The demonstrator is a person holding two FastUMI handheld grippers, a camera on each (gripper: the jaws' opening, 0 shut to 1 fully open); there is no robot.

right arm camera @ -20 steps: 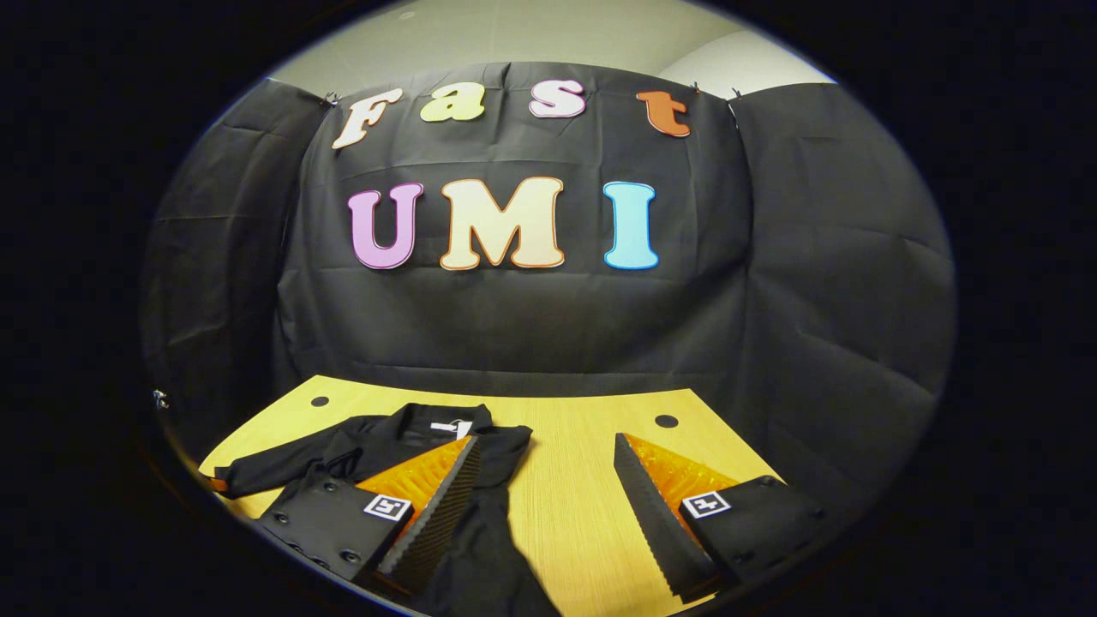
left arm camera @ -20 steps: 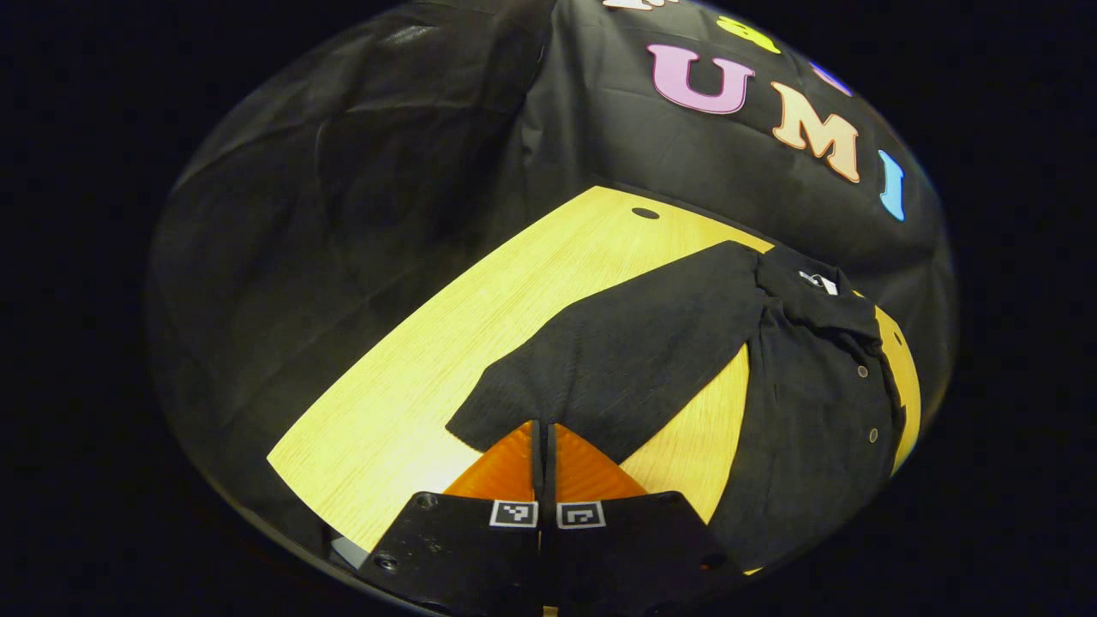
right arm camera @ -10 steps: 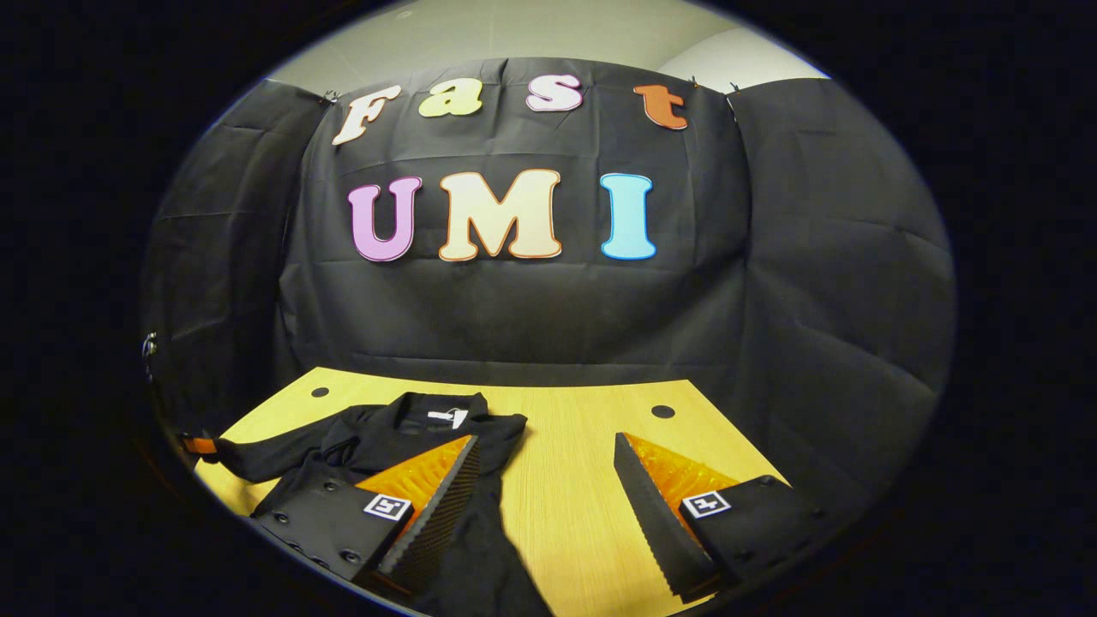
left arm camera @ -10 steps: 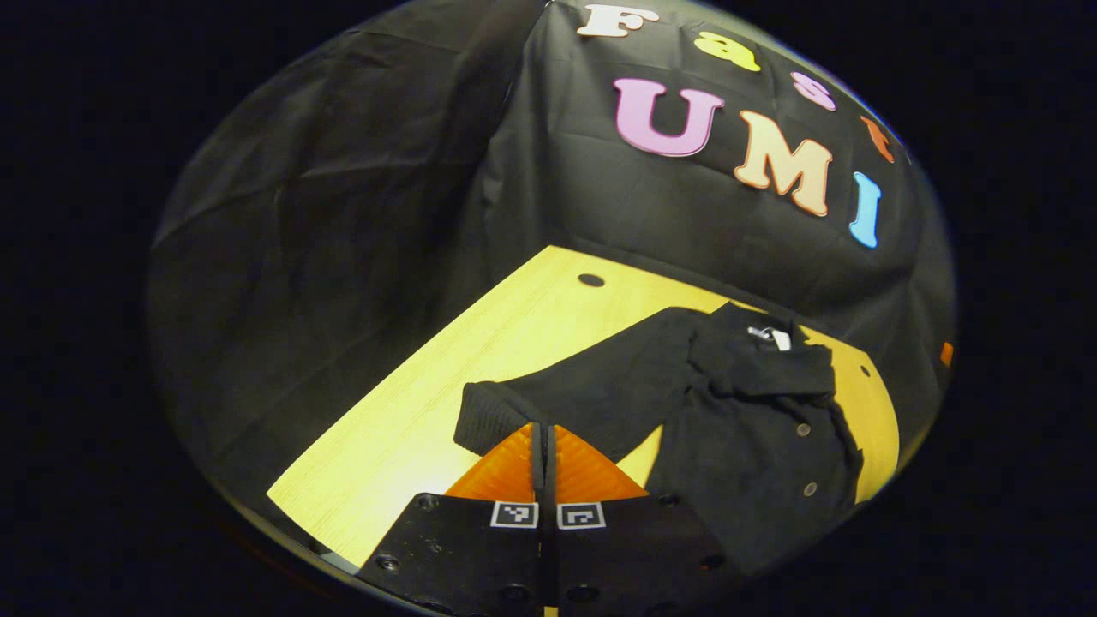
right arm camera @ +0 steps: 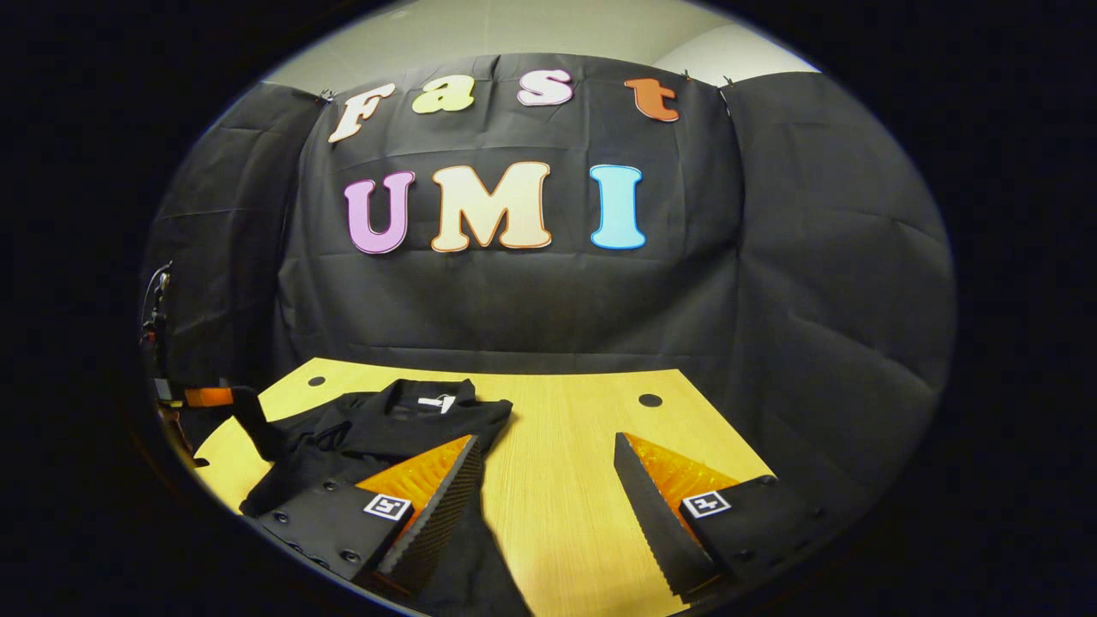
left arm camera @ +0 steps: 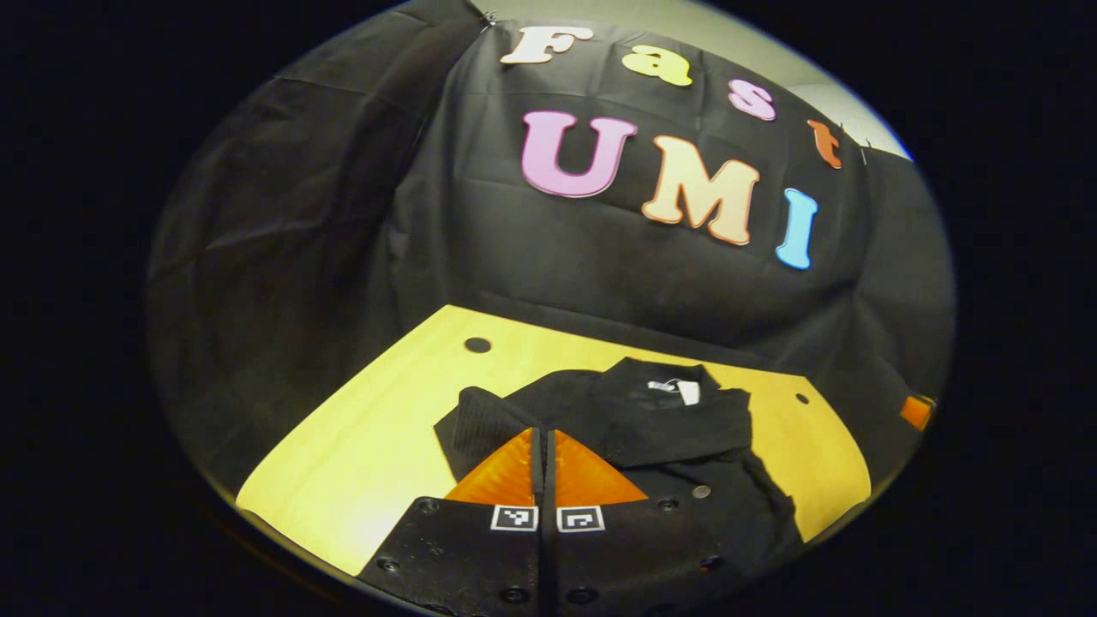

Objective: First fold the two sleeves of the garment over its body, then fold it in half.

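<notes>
A black buttoned garment point(left arm camera: 686, 437) lies on the yellow wooden table point(left arm camera: 368, 446), its collar and white label point(left arm camera: 677, 390) toward the back wall. My left gripper point(left arm camera: 542, 433) is shut on the sleeve's ribbed cuff point(left arm camera: 476, 420), lifted just left of the collar. In the right gripper view the garment point(right arm camera: 386, 424) lies at the left, the raised sleeve point(right arm camera: 253, 420) hanging from the left gripper point(right arm camera: 206, 397). My right gripper point(right arm camera: 545, 439) stands open over the table, its left finger over the garment's right side, nothing between the fingers.
Two round holes point(left arm camera: 477, 344) point(right arm camera: 650, 400) sit near the table's back edge. Bare tabletop point(right arm camera: 566, 463) stretches right of the garment in the right gripper view. An orange part of the right gripper point(left arm camera: 917, 411) shows at the far right of the left gripper view.
My left gripper has carried the cuff inward toward the collar, bunching the sleeve against the body. The right gripper has stayed open, almost still.
</notes>
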